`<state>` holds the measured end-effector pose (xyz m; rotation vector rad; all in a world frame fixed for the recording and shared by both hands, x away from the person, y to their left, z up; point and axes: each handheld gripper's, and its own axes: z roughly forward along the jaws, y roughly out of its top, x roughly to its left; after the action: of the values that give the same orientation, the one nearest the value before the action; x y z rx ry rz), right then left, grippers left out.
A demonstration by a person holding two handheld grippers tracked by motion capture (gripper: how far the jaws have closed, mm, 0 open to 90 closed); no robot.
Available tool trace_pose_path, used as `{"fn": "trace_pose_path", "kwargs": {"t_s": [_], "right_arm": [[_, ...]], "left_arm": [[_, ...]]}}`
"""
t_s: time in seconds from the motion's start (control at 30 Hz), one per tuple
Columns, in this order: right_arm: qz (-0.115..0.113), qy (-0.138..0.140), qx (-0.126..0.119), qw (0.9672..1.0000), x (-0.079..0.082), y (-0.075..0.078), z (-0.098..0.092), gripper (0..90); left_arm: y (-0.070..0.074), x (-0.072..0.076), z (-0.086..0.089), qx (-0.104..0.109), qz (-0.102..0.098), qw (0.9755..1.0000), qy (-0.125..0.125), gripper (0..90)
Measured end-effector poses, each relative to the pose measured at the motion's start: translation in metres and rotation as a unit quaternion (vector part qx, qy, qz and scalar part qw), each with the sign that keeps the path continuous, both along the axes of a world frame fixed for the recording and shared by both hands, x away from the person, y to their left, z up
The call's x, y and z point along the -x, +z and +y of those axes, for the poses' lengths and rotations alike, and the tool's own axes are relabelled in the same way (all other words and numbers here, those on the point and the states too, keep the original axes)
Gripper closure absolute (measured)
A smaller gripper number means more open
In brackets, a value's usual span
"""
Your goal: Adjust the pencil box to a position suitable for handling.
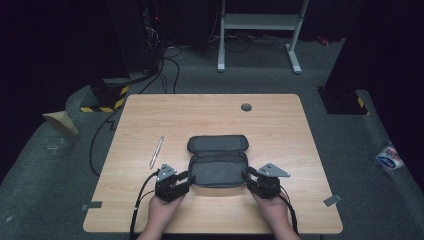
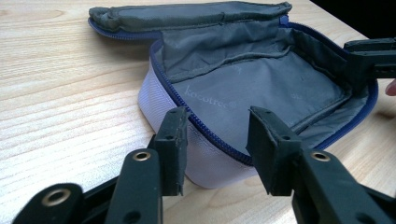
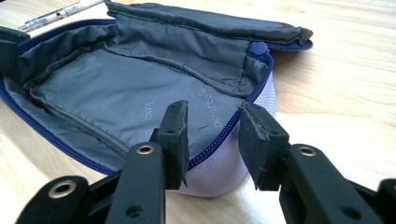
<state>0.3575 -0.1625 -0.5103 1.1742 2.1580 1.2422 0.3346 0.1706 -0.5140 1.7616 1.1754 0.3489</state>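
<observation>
A grey pencil case (image 1: 218,161) with a blue zipper lies unzipped in the middle of the wooden table (image 1: 150,115), its lid folded back toward the far side. My left gripper (image 1: 187,179) sits at the case's near left corner. In the left gripper view its jaws (image 2: 217,140) straddle the zipper rim of the case (image 2: 243,93) with a gap on both sides. My right gripper (image 1: 247,176) is at the near right corner, and its jaws (image 3: 212,135) likewise stand apart around the case (image 3: 121,93) rim. The case is empty inside.
A white pen (image 1: 156,151) lies on the table left of the case, also seen far off as the pen (image 3: 60,11). A grey cable hole (image 1: 246,107) is near the table's far edge. Cables trail off the near edge. Floor clutter surrounds the table.
</observation>
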Motion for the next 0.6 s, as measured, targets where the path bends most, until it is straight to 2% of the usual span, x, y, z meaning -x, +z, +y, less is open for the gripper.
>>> {"fn": "trace_pose_path", "kwargs": {"t_s": [0.27, 0.5, 0.6], "right_arm": [[0.0, 0.007, 0.003, 1.0, -0.0005, -0.002, 0.0039, 63.7], [-0.002, 0.011, -0.005, 0.9999, 0.0019, 0.0005, 0.0034, 62.9], [-0.003, 0.01, -0.011, 0.9999, 0.0025, 0.0038, 0.0023, 62.6]], "left_arm": [[-0.0002, 0.0019, -0.0002, -0.002, 0.001, 1.0, -0.004, 62.5], [0.001, 0.0044, 0.0046, 0.005, -0.002, 1.0, 0.0, 62.2], [0.0017, 0.0046, 0.0055, 0.007, -0.005, 1.0, 0.002, 58.9]]}}
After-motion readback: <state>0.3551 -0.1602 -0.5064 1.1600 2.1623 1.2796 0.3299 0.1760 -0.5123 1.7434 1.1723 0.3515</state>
